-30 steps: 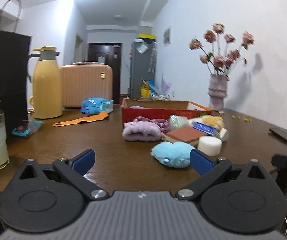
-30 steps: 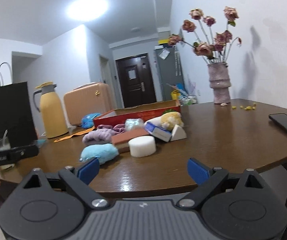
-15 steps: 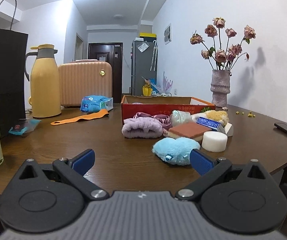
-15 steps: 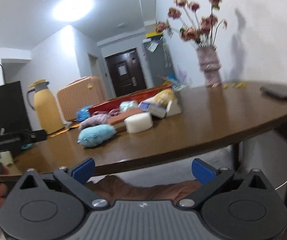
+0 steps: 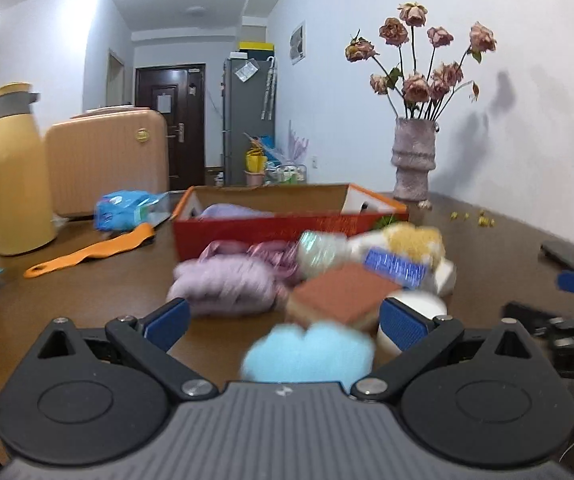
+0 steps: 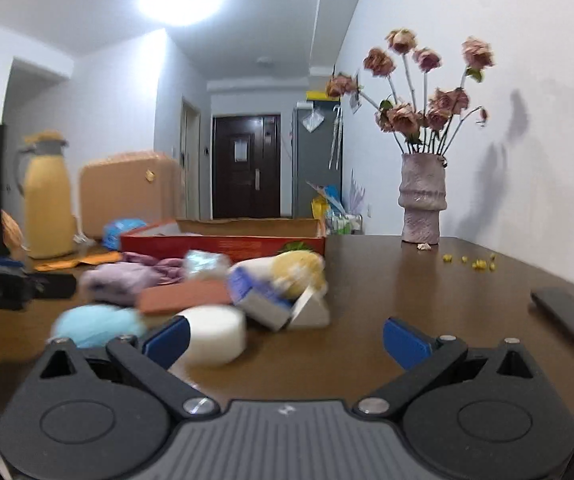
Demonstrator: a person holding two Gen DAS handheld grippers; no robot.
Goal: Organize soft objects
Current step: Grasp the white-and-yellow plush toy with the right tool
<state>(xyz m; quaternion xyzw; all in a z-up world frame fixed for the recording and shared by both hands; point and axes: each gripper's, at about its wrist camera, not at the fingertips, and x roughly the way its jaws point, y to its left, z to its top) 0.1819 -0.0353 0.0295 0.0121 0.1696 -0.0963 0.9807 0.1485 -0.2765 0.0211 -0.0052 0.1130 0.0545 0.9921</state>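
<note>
A pile of soft objects lies on the brown table in front of a red cardboard box. A light blue plush sits between the open jaws of my left gripper, untouched. Behind it lie a brown sponge, a purple cloth, a white round sponge and a yellow plush. My right gripper is open and empty, with the white sponge by its left finger. The right gripper also shows at the right edge of the left wrist view.
A vase of dried roses stands at the back right. A phone lies near the right edge. A yellow thermos, a peach suitcase, a blue packet and an orange strap are at the left.
Both grippers have moved forward over the table toward the pile. The right gripper rose from below the table edge. The blue plush now sits between the left fingers.
</note>
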